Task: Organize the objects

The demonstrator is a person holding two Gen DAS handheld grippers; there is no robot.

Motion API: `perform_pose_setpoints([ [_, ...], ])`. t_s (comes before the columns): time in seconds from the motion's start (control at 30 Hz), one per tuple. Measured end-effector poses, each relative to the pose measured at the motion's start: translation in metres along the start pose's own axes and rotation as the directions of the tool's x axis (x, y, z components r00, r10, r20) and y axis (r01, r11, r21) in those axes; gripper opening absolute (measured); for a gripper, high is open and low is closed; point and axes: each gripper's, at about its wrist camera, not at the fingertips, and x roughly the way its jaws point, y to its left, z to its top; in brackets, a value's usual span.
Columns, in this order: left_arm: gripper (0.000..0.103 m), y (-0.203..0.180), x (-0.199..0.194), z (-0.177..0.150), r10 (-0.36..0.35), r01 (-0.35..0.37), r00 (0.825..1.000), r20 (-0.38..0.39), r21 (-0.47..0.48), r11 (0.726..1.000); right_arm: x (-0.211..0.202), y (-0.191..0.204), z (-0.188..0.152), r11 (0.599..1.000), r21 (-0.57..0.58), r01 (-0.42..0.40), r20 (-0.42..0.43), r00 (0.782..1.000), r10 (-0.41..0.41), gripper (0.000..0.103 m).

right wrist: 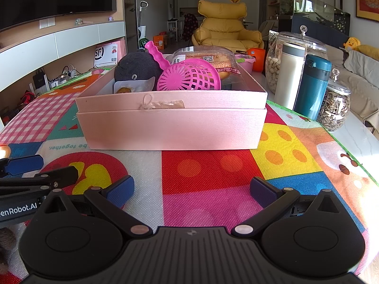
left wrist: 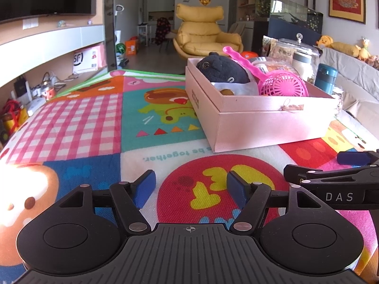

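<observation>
While both hand-held grippers, left and right, are hovering wide and empty before the pink box, its soft plush is inviting a gentle body squeeze.

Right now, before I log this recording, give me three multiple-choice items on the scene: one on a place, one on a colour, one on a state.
1. Where does the pink scoop lie?
A. in the pink box
B. on the mat
C. in a gripper

2. What colour is the flask beside the white bottle?
A. red
B. teal
C. yellow

3. How does the right gripper stand?
A. shut on the scoop
B. shut on nothing
C. open, empty

Answers: 1 A, it rests beside the dark plush toy inside the walls; 2 B, teal body; 3 C, bare mat shows between the pads.
</observation>
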Motion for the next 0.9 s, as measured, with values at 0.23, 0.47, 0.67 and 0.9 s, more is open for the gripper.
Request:
perform_pose_setpoints([
  [0.23, 0.073, -0.0004, 0.0014, 0.0005, 0.001, -0.001, 1.000, 0.000, -0.001, 1.000, 0.0000, -0.0001, -0.0001, 1.000, 0.000, 0.000, 0.000, 1.000, 0.000, 0.103],
  [0.47, 0.073, -0.0003, 0.0013, 0.0005, 0.001, -0.001, 1.000, 0.000, -0.001, 1.000, -0.0001, -0.0001, -0.0001, 1.000, 0.000, 0.000, 0.000, 1.000, 0.000, 0.103],
  [0.67, 0.073, -0.0003, 0.0014, 0.0005, 0.001, -0.001, 1.000, 0.000, -0.001, 1.000, -0.0002, -0.0001, -0.0001, 1.000, 0.000, 0.000, 0.000, 1.000, 0.000, 0.103],
  [0.9, 0.073, -0.0003, 0.0015, 0.0007, -0.003, 0.003, 1.000, 0.000, -0.007, 1.000, -0.0001, -0.0002, -0.0001, 1.000, 0.000, 0.000, 0.000, 1.000, 0.000, 0.103],
])
